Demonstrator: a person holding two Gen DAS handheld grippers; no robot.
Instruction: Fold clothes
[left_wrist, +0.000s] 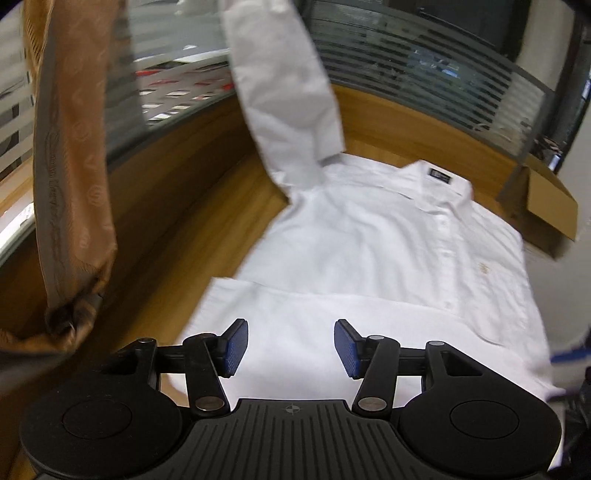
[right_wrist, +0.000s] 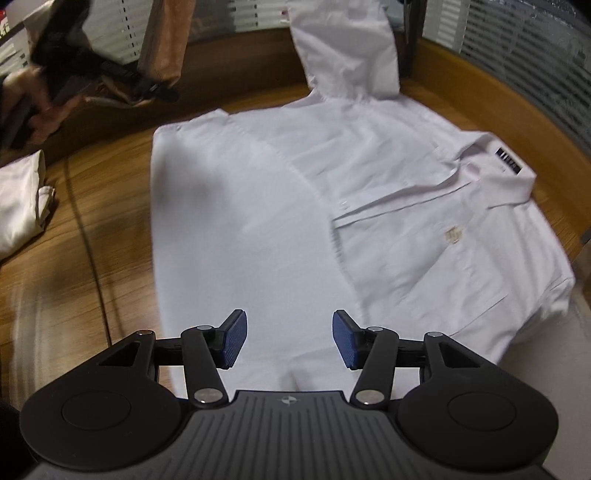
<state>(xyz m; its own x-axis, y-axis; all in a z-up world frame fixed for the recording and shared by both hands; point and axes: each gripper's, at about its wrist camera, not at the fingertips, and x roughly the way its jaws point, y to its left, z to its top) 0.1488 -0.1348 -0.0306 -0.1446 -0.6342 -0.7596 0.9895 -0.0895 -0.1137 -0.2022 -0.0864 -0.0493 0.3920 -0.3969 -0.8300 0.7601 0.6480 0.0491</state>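
A white button-up shirt (left_wrist: 369, 251) lies front-up on the wooden table (left_wrist: 207, 221), collar with a dark label (left_wrist: 439, 175) at the far end. Its hem part is folded up over the body. One sleeve (left_wrist: 284, 85) rises off the table toward the top of the view. My left gripper (left_wrist: 291, 347) is open and empty above the shirt's near fold. In the right wrist view the same shirt (right_wrist: 295, 206) fills the middle, its sleeve (right_wrist: 351, 55) lifted at the top. My right gripper (right_wrist: 289, 339) is open and empty over the near edge.
A brown patterned garment (left_wrist: 74, 177) hangs at the left. A cardboard box (left_wrist: 546, 206) stands at the table's far right. A folded cream cloth (right_wrist: 22, 199) lies at the left. The other hand-held gripper (right_wrist: 74, 70) shows at the top left. Glass walls with blinds ring the table.
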